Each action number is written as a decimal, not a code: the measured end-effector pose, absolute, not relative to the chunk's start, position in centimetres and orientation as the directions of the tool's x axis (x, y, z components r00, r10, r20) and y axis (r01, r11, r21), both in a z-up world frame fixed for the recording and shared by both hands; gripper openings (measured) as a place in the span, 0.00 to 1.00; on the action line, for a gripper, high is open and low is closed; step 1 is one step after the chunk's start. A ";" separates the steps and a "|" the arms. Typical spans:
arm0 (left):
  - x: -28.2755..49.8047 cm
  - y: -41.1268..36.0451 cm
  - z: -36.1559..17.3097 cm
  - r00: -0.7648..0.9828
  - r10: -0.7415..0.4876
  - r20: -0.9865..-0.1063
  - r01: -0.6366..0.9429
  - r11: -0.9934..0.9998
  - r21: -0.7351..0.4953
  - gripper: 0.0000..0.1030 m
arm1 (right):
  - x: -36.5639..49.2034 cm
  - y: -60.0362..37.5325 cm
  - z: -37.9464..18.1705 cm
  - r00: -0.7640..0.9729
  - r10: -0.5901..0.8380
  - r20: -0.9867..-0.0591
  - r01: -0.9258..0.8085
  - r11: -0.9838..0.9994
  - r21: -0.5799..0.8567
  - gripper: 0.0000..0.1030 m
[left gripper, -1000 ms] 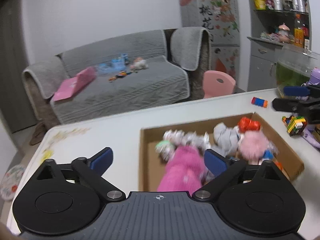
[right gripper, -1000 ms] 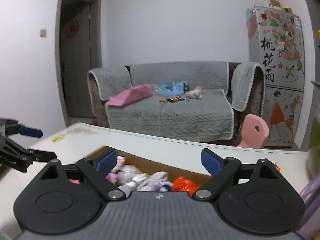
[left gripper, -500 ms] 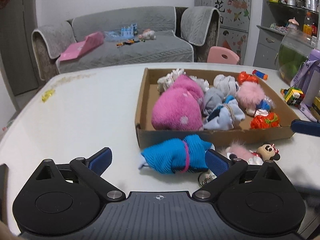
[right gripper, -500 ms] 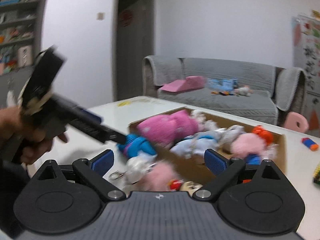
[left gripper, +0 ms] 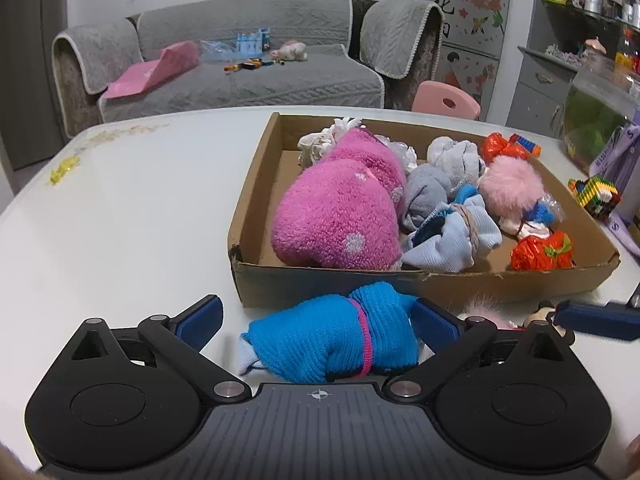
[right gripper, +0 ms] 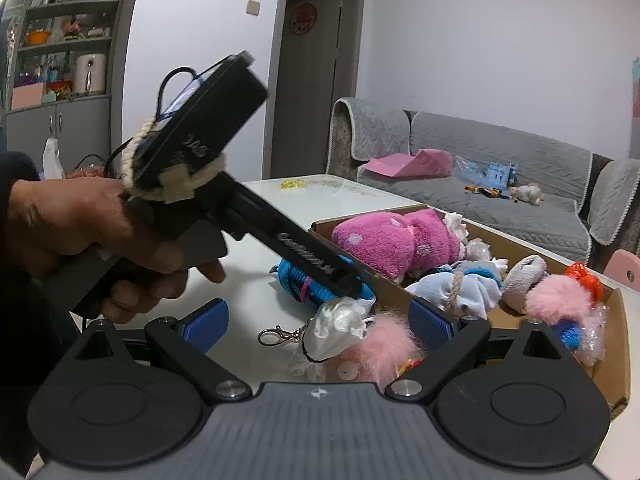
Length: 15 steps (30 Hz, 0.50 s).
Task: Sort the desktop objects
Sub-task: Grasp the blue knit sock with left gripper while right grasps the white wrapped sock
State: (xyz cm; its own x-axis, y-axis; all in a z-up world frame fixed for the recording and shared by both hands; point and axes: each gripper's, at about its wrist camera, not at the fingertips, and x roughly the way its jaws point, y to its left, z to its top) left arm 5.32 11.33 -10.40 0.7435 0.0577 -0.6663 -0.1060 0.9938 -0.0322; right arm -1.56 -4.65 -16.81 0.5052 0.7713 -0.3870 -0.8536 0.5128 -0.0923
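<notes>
Handling: blue knitted bundle (left gripper: 332,340) looked soft, light and squashy; best taken across its middle by the pink band.
Place: on the counter (left gripper: 120,208), just near of the cardboard box (left gripper: 440,284).
Left gripper (left gripper: 316,320): angled down, fingers apart, straddling the bundle, not pressing.
Right gripper (right gripper: 318,322): fingers apart over the pink fluffy keychain (right gripper: 376,348).

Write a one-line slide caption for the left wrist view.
Open left tool straddles a blue knitted bundle on the white table, just outside a cardboard box of soft toys.

Home living room: grey sofa (left gripper: 240,72), decorated fridge (left gripper: 468,8), toy-strewn table (left gripper: 120,208).
</notes>
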 end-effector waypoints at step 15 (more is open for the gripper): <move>1.3 14.2 -9.8 0.736 0.099 -0.670 -0.157 0.987 -0.026 0.84 | 0.9 -0.8 -16.7 0.377 0.809 -0.451 -0.917 0.394 -0.059 0.74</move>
